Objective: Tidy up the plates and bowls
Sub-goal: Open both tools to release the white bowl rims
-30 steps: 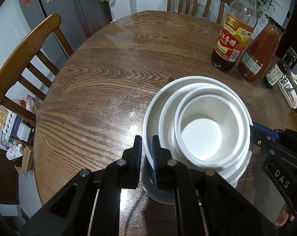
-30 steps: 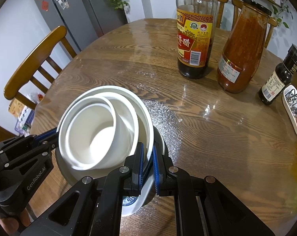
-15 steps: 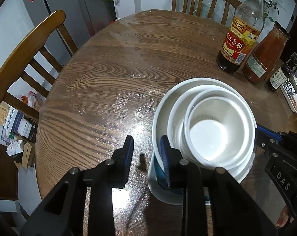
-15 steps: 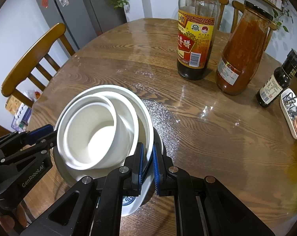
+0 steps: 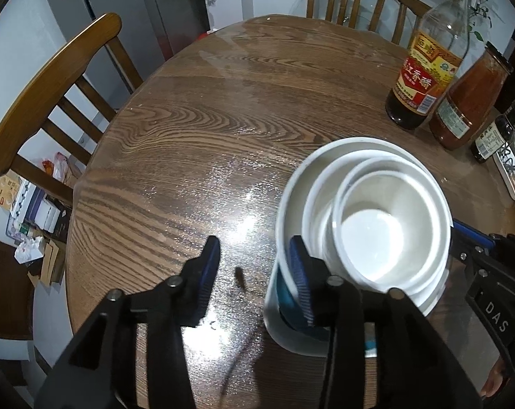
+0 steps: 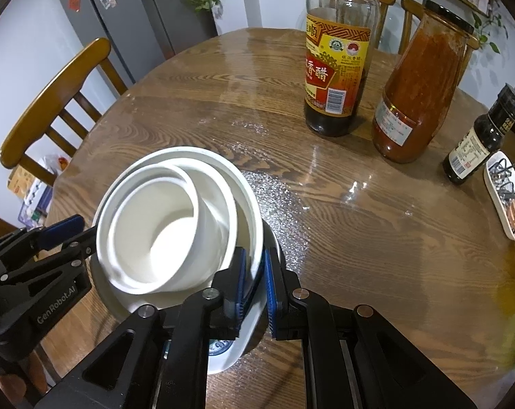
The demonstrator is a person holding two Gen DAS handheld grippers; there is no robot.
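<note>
Left tool (image 5: 254, 266) opening, straddling the bowl stack's (image 5: 363, 218) rim — right tool (image 6: 254, 279) clenched on the opposite rim.

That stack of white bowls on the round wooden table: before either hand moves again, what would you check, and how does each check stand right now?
1. Right gripper jaws pinch the rim of the largest white bowl: ok.
2. Left gripper clear of the stack: not ok; jaws opening, one finger inside the rim.
3. Bowls nested evenly: not ok; the smallest white bowl sits off-centre.
4. White plate flat on the wooden table: cannot tell.
5. Vinegar bottle and red sauce jar stand apart from the stack: ok.
</note>
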